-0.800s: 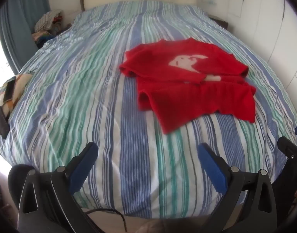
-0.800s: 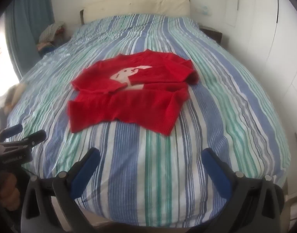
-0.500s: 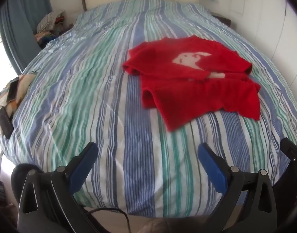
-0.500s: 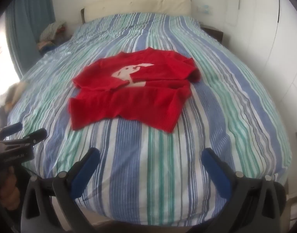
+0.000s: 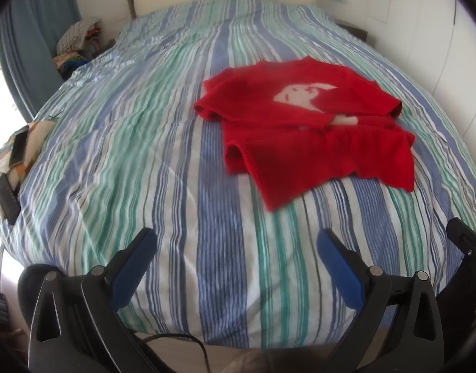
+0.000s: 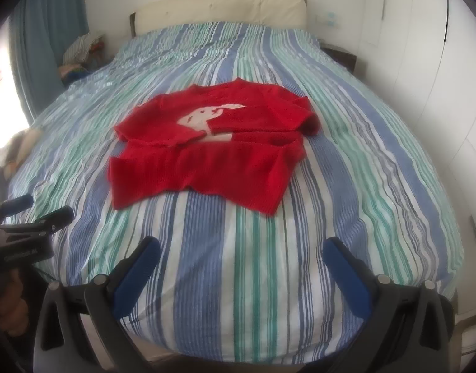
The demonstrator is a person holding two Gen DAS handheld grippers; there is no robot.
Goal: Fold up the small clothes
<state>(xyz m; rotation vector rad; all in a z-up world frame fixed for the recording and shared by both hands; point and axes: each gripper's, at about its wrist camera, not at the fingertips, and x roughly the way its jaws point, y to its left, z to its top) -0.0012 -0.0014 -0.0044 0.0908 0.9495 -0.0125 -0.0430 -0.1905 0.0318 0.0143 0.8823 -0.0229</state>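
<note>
Claws nearest, both spread wide with nothing between the blue pads: left claw (image 5: pixel 235 248), right claw (image 6: pixel 241 256), over the bed's near edge; striped bed (image 6: pixel 378 161) beyond; red sweater (image 6: pixel 207 152) flat mid-bed, sleeves folded in, well apart from both; cream headboard (image 6: pixel 222 7) farthest.
</note>
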